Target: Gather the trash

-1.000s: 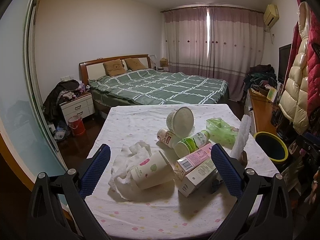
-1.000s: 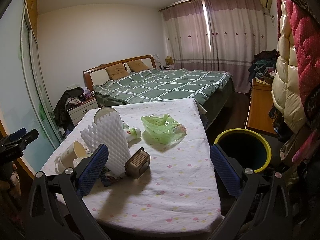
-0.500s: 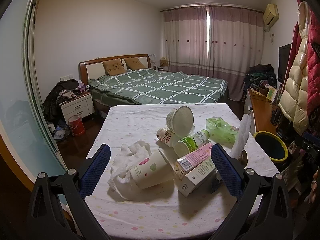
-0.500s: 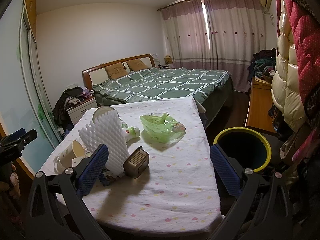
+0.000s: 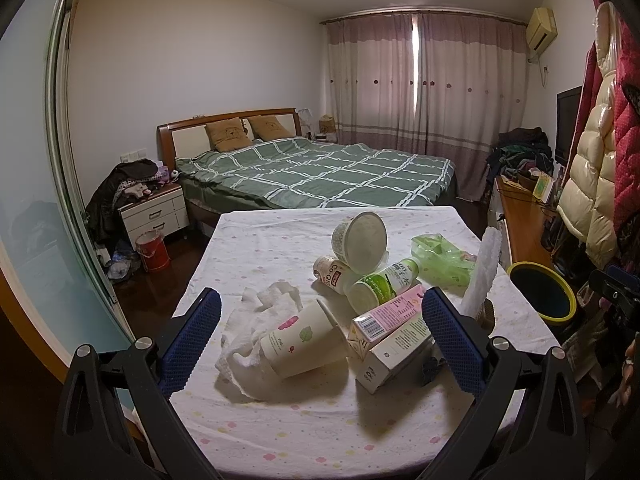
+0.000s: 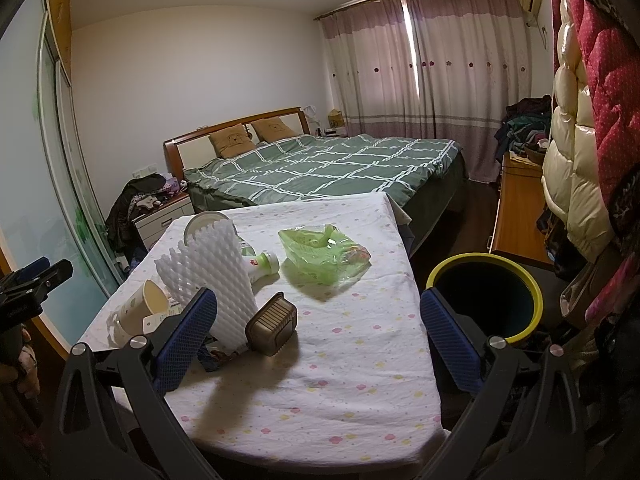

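Trash lies on a table with a dotted white cloth [image 5: 280,420]: a paper cup [image 5: 302,338] on crumpled white tissue [image 5: 256,320], a pink carton [image 5: 386,314], a white carton [image 5: 396,352], a green-label bottle [image 5: 380,286], a round tub [image 5: 360,238], a green plastic bag [image 6: 322,252], white foam wrap [image 6: 212,280] and a small brown box [image 6: 272,324]. A yellow-rimmed black bin [image 6: 484,294] stands right of the table. My left gripper [image 5: 320,340] is open above the cup and cartons. My right gripper [image 6: 320,344] is open, empty, above the cloth.
A bed with a green checked cover [image 5: 320,172] stands behind the table. A nightstand [image 5: 154,212] and red bucket [image 5: 152,250] are at the left. A wooden counter [image 6: 516,216] and hanging coats [image 6: 576,160] line the right side.
Both views shift slightly; the right gripper has edged a little closer to the table. Nothing was grasped and the trash has not moved.
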Motion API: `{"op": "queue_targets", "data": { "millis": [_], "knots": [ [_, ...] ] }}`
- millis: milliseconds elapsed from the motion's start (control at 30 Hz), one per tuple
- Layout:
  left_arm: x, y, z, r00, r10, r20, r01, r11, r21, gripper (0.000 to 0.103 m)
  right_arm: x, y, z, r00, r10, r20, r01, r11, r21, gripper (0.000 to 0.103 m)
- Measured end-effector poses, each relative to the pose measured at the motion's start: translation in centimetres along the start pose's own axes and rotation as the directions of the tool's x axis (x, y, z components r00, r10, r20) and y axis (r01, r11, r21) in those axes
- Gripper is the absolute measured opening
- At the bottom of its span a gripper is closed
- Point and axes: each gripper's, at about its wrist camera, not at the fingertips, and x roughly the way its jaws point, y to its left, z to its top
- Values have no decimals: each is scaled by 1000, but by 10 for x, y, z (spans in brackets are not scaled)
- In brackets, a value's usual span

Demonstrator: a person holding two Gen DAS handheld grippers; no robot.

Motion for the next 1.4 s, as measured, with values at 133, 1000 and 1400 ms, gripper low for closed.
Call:
{"op": "queue_targets", "data": {
  "millis": [133, 1000, 1400],
  "knots": [
    [0, 0, 0, 1000, -1, 0, 1, 1000, -1, 99, 0, 0, 0, 1000, 0, 0, 0, 1000, 0, 97],
    [15, 4, -6, 1000, -3, -29, 3, 1000, -9, 99, 77, -34, 16, 995, -36, -89, 34, 999, -23, 97],
    [44, 1, 2, 998, -12, -61, 12, 1000, -8, 99, 246, -38, 57, 939, -32, -342, 13, 998, -58, 97]
  ]
}}
